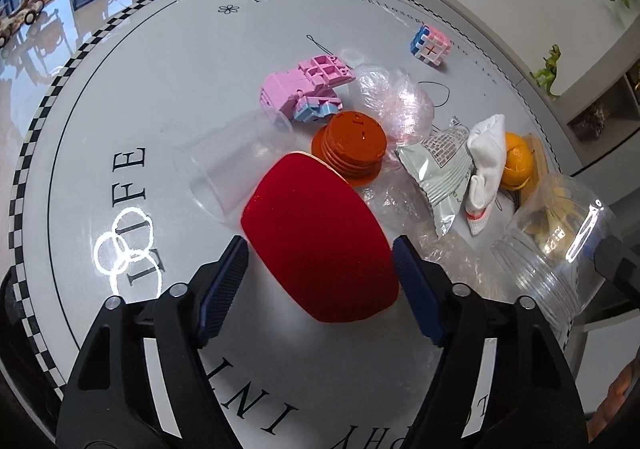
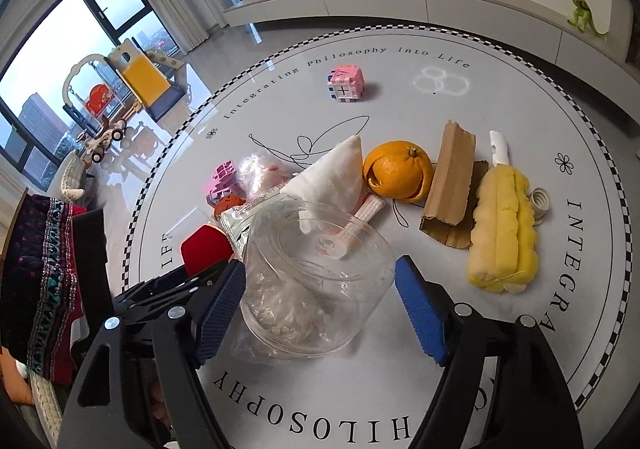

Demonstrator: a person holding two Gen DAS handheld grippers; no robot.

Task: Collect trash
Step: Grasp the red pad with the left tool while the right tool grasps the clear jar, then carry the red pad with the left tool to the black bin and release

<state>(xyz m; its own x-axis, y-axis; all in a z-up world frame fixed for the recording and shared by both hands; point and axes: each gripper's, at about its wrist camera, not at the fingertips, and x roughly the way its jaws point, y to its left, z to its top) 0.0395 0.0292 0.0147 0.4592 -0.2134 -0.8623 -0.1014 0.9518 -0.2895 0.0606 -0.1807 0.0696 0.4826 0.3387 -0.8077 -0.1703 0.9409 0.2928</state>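
Note:
My left gripper (image 1: 320, 245) is shut on a flat red paddle-shaped thing (image 1: 320, 241), one blue pad on each of its edges. In the right wrist view the same red thing (image 2: 204, 249) shows beyond that gripper's black linkage. My right gripper (image 2: 320, 261) is shut on a clear plastic jar (image 2: 316, 281) with crumpled plastic film inside. The jar (image 1: 560, 245) appears tilted at the right of the left wrist view. Trash on the round table (image 1: 120, 109) includes a foil packet (image 1: 440, 173), plastic wrap (image 1: 396, 101), orange peel (image 2: 396, 173) and torn cardboard (image 2: 452, 181).
A clear cup (image 1: 232, 165) lies on its side left of an orange ridged lid (image 1: 352, 145). Pink toy blocks (image 1: 304, 89), a block cube (image 2: 346, 83), a white sock (image 2: 332, 177) and a yellow fluffy duster (image 2: 504, 229) also lie on the table.

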